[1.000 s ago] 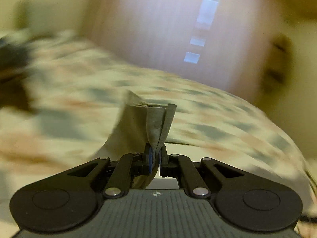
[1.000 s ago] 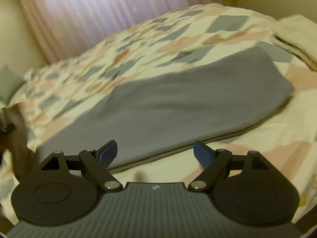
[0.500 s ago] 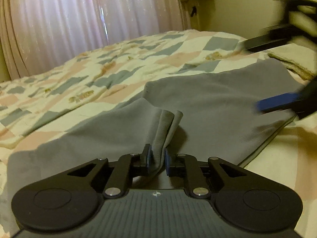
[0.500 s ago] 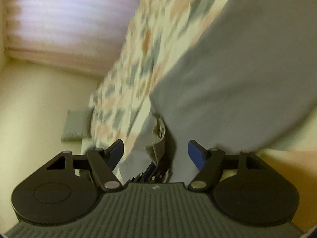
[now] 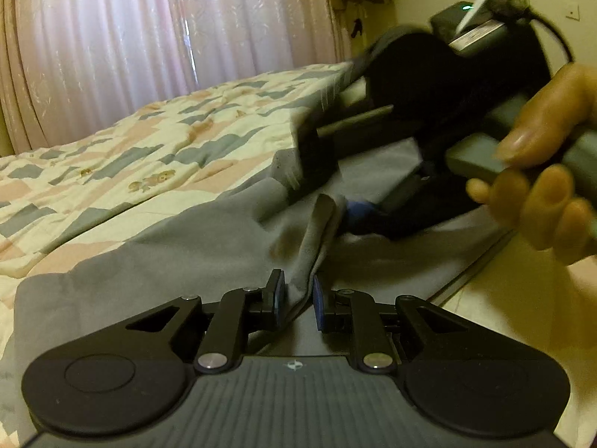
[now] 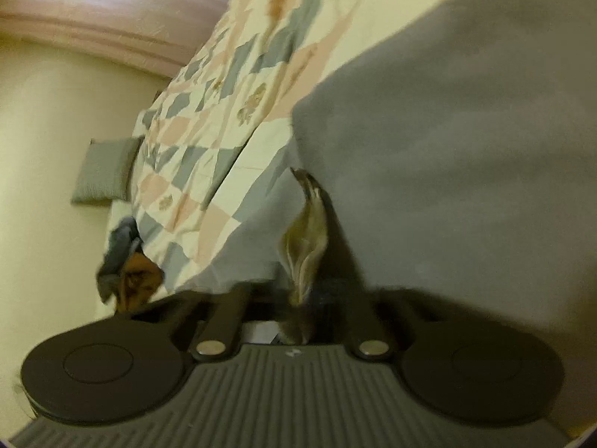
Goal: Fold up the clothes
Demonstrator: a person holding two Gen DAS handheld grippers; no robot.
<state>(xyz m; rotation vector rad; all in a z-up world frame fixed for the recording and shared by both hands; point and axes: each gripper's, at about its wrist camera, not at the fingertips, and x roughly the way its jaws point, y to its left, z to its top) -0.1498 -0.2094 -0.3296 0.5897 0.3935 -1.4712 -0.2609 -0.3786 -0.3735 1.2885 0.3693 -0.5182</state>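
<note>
A grey garment (image 5: 186, 239) lies spread on the bed and fills the right half of the right wrist view (image 6: 447, 149). A raised fold of it (image 5: 321, 224) runs back between the jaws of my left gripper (image 5: 297, 298). Those jaws stand slightly apart, with the cloth loose between them. My right gripper (image 5: 354, 216), held by a person's hand (image 5: 541, 171), comes in from the right, just ahead of the left one. In its own blurred view the right gripper (image 6: 302, 298) is shut on the pinched fold (image 6: 306, 239).
A patchwork quilt (image 5: 149, 156) in cream, pink and grey covers the bed. Pale curtains (image 5: 149, 37) hang behind it. A grey pillow (image 6: 104, 171) and a dark bundle of cloth (image 6: 127, 268) sit at the bed's left edge.
My left gripper came down to the bed with the fold and its jaws loosened. My right gripper swung in from the side and closed on the same fold.
</note>
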